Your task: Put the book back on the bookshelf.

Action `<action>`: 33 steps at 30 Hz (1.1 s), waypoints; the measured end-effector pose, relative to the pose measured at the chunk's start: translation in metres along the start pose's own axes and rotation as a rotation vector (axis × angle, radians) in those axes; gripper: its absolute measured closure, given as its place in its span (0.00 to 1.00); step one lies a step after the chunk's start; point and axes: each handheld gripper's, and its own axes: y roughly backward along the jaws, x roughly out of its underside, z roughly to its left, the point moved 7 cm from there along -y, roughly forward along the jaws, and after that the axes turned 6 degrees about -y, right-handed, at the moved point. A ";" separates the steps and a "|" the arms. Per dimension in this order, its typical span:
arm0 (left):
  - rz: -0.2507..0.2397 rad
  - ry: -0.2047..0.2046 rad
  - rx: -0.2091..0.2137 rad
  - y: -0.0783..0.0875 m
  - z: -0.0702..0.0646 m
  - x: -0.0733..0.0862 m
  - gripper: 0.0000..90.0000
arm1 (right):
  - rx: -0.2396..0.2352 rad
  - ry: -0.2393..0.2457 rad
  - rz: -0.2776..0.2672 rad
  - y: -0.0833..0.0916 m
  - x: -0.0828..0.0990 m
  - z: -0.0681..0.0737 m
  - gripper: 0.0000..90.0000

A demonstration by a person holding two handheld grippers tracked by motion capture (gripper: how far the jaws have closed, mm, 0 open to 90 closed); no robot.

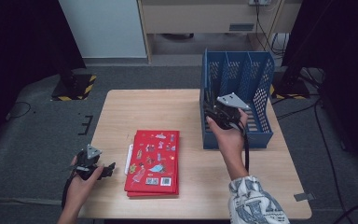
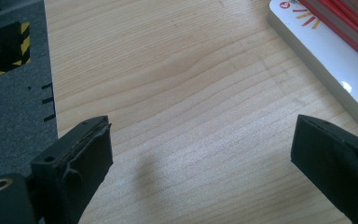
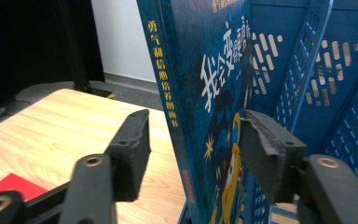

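The blue book point(image 3: 205, 93) stood upright in the left slot of the blue rack point(image 1: 261, 135), at the table's point(image 1: 168, 107) far right, and my right claw point(image 3: 193, 140) was around it with its jaws parted: the left pad stood clear of the spine, the right pad lay close against the cover, so I judged the grip let go. That book seemed shelved. What was left, as far as I could tell, was the red books point(image 1: 154, 163) lying stacked flat near the table's front, just right of my left claw point(image 1: 103, 170), whose jaws gaped wide over bare wood with nothing between them. The rack's other slots looked free. The stack sat close to the front edge, with open table behind it and to its left, room enough to come at it from the side.
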 end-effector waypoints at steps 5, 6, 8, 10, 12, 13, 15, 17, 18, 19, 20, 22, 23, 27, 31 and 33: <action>-0.016 -0.006 0.007 0.002 -0.002 -0.004 0.05 | -0.048 -0.016 0.004 0.008 0.009 0.001 0.38; -0.024 -0.005 0.011 0.002 -0.003 -0.005 0.05 | -0.056 -0.019 0.002 0.009 0.011 0.002 0.37; -0.039 -0.001 0.023 0.004 -0.005 -0.007 0.06 | -0.073 -0.023 0.009 0.013 0.017 0.004 0.35; -0.052 -0.001 0.035 0.006 -0.008 -0.010 0.06 | -0.079 -0.023 0.013 0.017 0.022 0.006 0.33; -0.065 -0.005 0.049 0.007 -0.012 -0.013 0.06 | -0.092 -0.025 0.013 0.022 0.030 0.007 0.31; -0.073 -0.008 0.059 0.009 -0.014 -0.014 0.06 | -0.099 -0.030 0.019 0.024 0.034 0.008 0.30; -0.090 -0.012 0.078 0.011 -0.020 -0.018 0.07 | -0.113 -0.035 0.027 0.029 0.044 0.011 0.29; -0.105 -0.012 0.097 0.013 -0.026 -0.021 0.07 | -0.122 -0.033 0.033 0.033 0.053 0.014 0.27; -0.115 -0.012 0.109 0.015 -0.030 -0.023 0.07 | -0.129 -0.033 0.037 0.035 0.058 0.016 0.27; -0.124 -0.017 0.120 0.016 -0.033 -0.025 0.07 | -0.135 -0.028 0.038 0.037 0.062 0.017 0.27; -0.140 -0.026 0.135 0.017 -0.038 -0.028 0.07 | -0.139 -0.030 0.040 0.039 0.066 0.020 0.26; -0.155 -0.039 0.159 0.019 -0.045 -0.031 0.08 | -0.163 -0.033 0.047 0.041 0.076 0.027 0.26; -0.165 -0.044 0.172 0.020 -0.048 -0.032 0.08 | -0.176 -0.032 0.054 0.041 0.081 0.031 0.26; -0.181 -0.064 0.240 0.023 -0.065 -0.036 0.16 | -0.232 -0.011 0.101 0.039 0.107 0.052 0.29; -0.185 -0.083 0.298 0.023 -0.081 -0.041 0.19 | -0.300 0.016 0.175 0.034 0.132 0.075 0.29; -0.174 -0.088 0.312 0.022 -0.086 -0.041 0.21 | -0.323 0.031 0.207 0.032 0.142 0.085 0.28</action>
